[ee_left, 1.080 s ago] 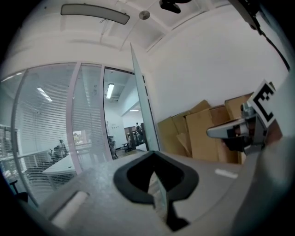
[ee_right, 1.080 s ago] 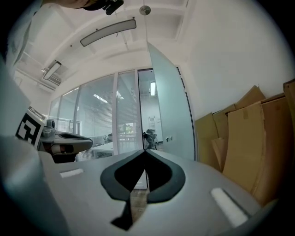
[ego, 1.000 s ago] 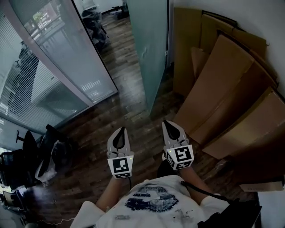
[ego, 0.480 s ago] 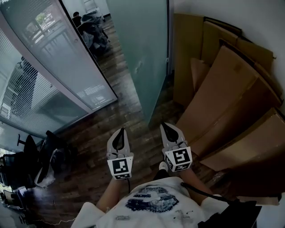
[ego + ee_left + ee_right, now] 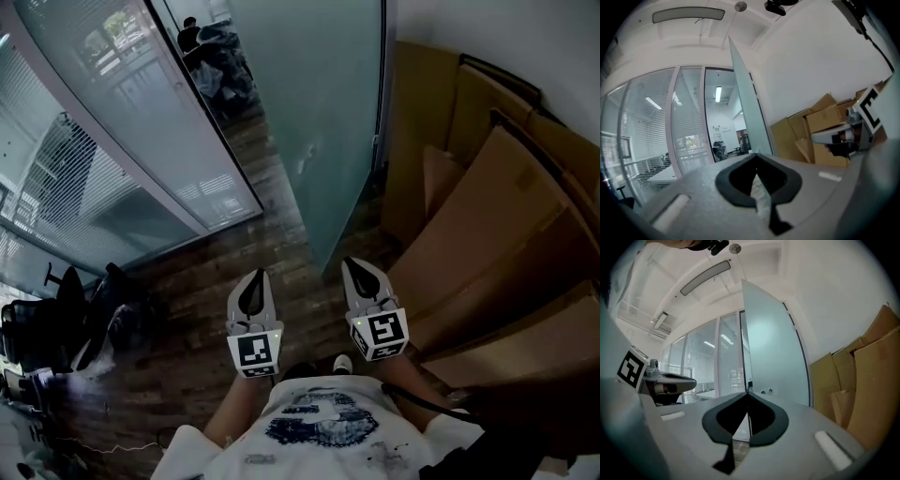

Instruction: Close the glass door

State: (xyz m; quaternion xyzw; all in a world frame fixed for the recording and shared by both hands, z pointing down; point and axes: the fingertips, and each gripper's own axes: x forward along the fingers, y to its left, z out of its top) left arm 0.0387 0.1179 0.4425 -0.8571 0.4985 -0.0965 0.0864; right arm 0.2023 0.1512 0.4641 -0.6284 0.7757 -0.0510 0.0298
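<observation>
The frosted glass door (image 5: 319, 122) stands open, swung in towards the white wall, with its free edge facing me and small metal fittings (image 5: 765, 391) on its face. My left gripper (image 5: 255, 275) and right gripper (image 5: 354, 262) are held level side by side, short of the door's bottom edge and touching nothing. Both are shut and empty. In the left gripper view the left gripper (image 5: 756, 154) points at the glass door (image 5: 750, 126) edge-on. From the right gripper view, the right gripper (image 5: 748, 393) points at the edge of the glass door (image 5: 773, 357).
Large cardboard sheets (image 5: 487, 244) lean against the wall at the right, close behind the door. A glass partition wall (image 5: 122, 122) runs along the left. A dark office chair and bags (image 5: 94, 319) stand at lower left. Beyond the doorway are chairs and a person (image 5: 216, 56).
I have walked forward: the door and partition have come closer and fill more of the view. Both grippers stay shut, side by side, now nearer the door's edge.
</observation>
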